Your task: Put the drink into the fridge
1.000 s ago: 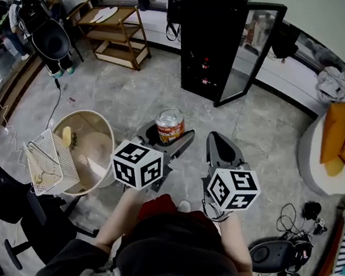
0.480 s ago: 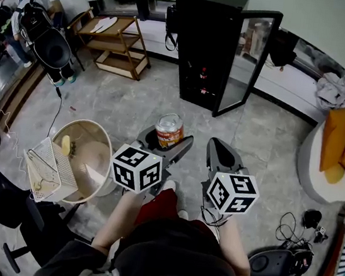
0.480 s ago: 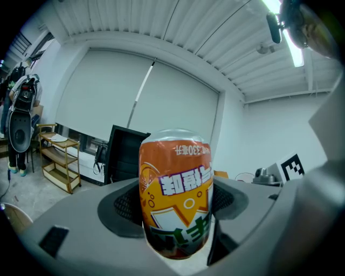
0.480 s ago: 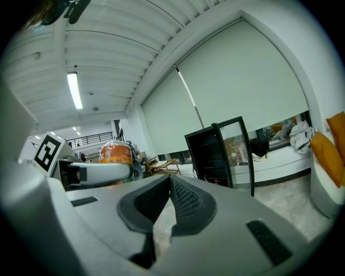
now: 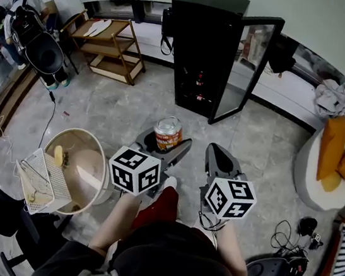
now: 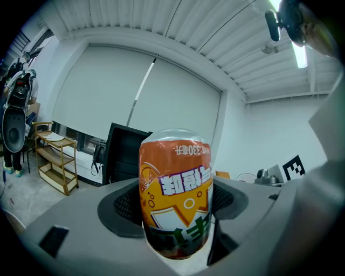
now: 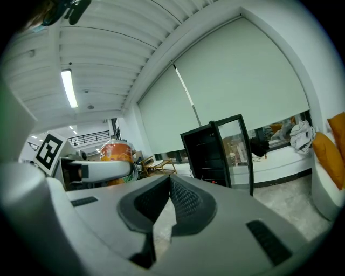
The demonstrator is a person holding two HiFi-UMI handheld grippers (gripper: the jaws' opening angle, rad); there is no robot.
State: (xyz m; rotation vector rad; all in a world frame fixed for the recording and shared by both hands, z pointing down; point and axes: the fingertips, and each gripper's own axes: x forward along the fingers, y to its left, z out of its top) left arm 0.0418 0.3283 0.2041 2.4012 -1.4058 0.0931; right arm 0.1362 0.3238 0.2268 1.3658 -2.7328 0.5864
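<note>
An orange drink can [image 5: 168, 132] is gripped between the left gripper's [image 5: 163, 149] wide-set jaws. The right gripper's [image 5: 219, 157] jaws are pressed together, empty. The fridge [image 5: 201, 49] is seen far ahead, door [image 5: 247, 65] open.

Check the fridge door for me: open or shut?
Open. The glass door stands swung out at the black fridge's right, leaving its dark interior exposed.

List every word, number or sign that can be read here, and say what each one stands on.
"330": printed upside down near the top of the orange drink can; the two small characters after it are too small to read.
Large purple and green characters, same can: upside down and not legible.
Square black-and-white markers, no words: left cube, right cube.
Fridge: no readable text.
</note>
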